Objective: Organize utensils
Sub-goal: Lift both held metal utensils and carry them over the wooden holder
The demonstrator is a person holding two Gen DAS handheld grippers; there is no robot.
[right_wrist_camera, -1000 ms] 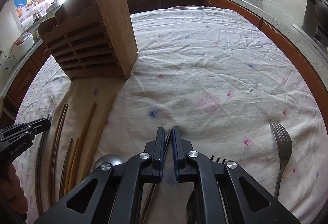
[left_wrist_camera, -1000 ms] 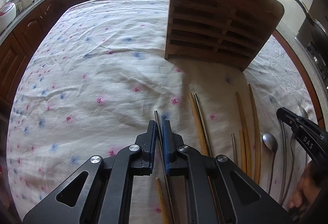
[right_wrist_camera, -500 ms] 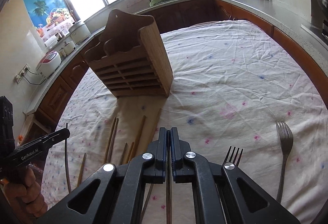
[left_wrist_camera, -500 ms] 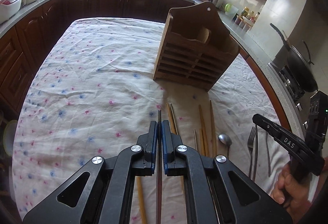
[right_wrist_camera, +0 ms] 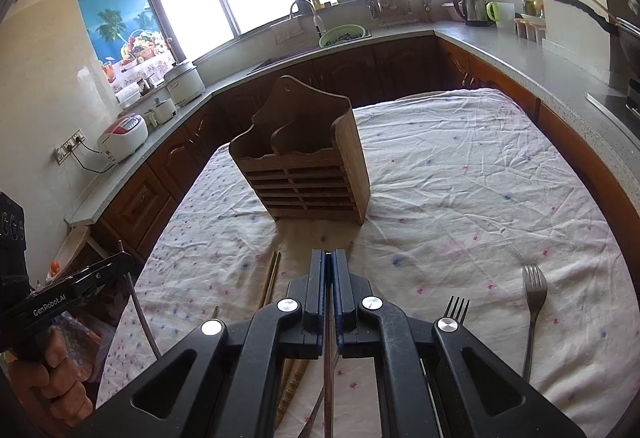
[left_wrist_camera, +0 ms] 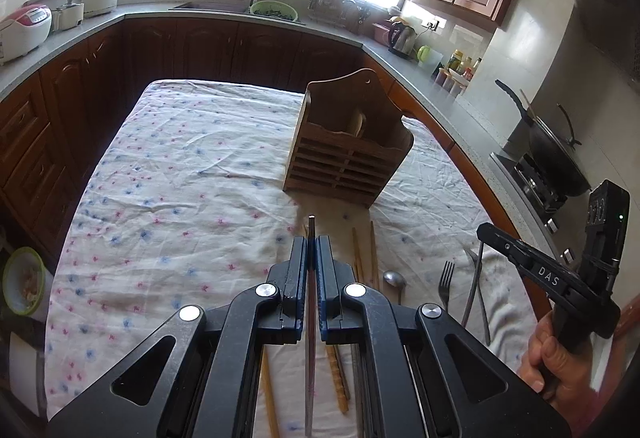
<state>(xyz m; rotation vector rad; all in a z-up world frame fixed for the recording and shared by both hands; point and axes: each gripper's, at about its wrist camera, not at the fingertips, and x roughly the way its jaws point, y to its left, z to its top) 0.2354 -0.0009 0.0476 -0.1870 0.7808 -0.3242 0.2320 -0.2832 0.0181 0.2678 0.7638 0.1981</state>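
Note:
A wooden utensil holder stands upright on the floral tablecloth; it also shows in the right wrist view. My left gripper is shut on a thin metal chopstick, lifted above the table. My right gripper is shut on a thin metal utensil handle, also lifted. On the cloth lie wooden chopsticks, a spoon and forks. In the right wrist view a fork lies at the right, wooden chopsticks at the left.
The table is ringed by dark wooden cabinets and a grey counter with rice cookers, a sink and a kettle. A wok sits on the stove at the right. A bowl is beside the table's left edge.
Both grippers have closed on their thin utensils and risen well above the table, pulling back from the holder, so the view has widened to the whole kitchen.

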